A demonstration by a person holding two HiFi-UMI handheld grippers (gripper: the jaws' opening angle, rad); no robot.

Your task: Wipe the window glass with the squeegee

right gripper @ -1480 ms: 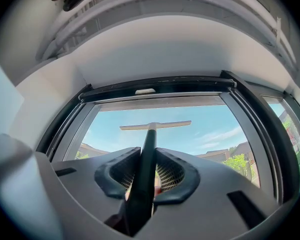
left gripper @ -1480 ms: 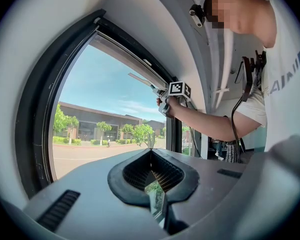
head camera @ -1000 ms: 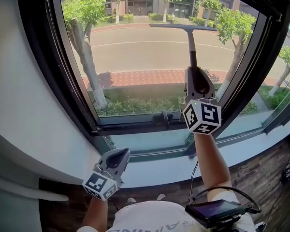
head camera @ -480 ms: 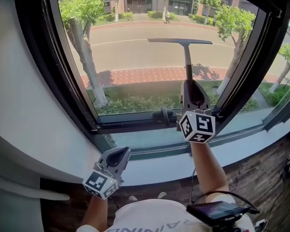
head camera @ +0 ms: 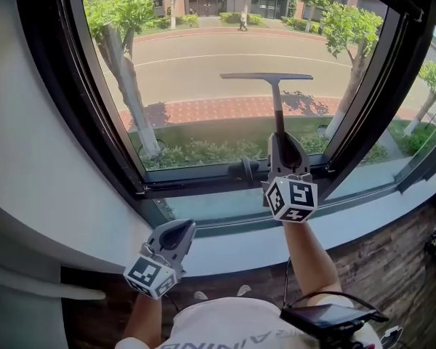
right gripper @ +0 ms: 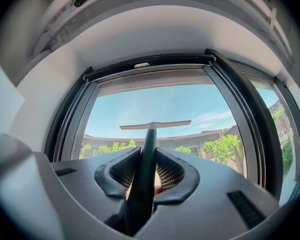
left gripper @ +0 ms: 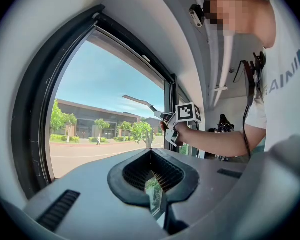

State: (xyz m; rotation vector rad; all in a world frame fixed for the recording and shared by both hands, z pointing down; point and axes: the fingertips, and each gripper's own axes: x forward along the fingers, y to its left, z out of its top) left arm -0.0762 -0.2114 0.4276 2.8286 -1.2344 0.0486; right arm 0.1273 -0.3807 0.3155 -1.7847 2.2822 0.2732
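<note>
The left gripper [head camera: 176, 233] hangs low near the person's body, over the white window sill [head camera: 232, 251]. Its jaws are drawn together at the tips with nothing between them. Higher and further forward, the right gripper [head camera: 282, 142] is raised in front of the dark window frame [head camera: 196, 186], its 2 jaws clamped on the dark handle of the squeegee [head camera: 277, 102]. The handle stands upright and its horizontal blade lies at the window glass [head camera: 196, 71], about mid-height and right of centre. Beyond the glass are a hedge [head camera: 203, 153], a brick pavement [head camera: 218, 111], a road [head camera: 203, 60] and trees [head camera: 120, 27].
</note>
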